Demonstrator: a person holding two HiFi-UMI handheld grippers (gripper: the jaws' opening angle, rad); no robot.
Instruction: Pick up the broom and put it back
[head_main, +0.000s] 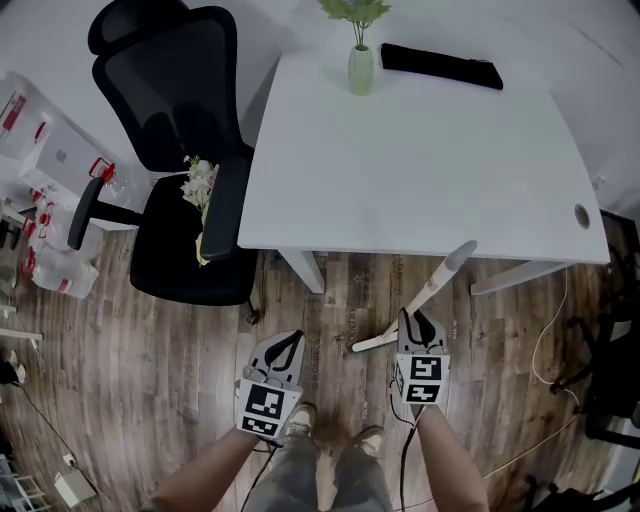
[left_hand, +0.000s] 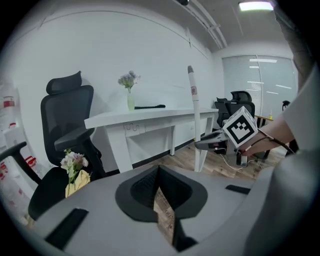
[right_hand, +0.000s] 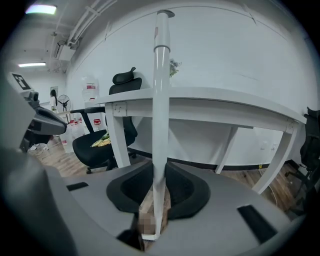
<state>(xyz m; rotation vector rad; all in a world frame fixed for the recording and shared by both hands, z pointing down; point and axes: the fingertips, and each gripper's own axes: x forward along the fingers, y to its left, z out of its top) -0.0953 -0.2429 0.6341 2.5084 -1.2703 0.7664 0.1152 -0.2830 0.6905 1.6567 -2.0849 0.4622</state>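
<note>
Two hand-held grippers are hanging low over the wooden floor. The right hand-held gripper is pinching the broom by its white handle. The handle is running up between the jaws and rising past the edge of the white surface just ahead. Its lower end is sticking out toward the left hand-held gripper, and no brush head is showing. The left hand-held gripper is carrying nothing, with its jaws pressed together at the tips. The handle is looking light, stiff and smooth, so a single pinch is probably letting it slip or swing. Taking a second hold lower down with the free hand-held gripper would likely steady it. Farther ahead and to the left, a black office chair is holding a bouquet, and a vase is standing at the surface's far side.
</note>
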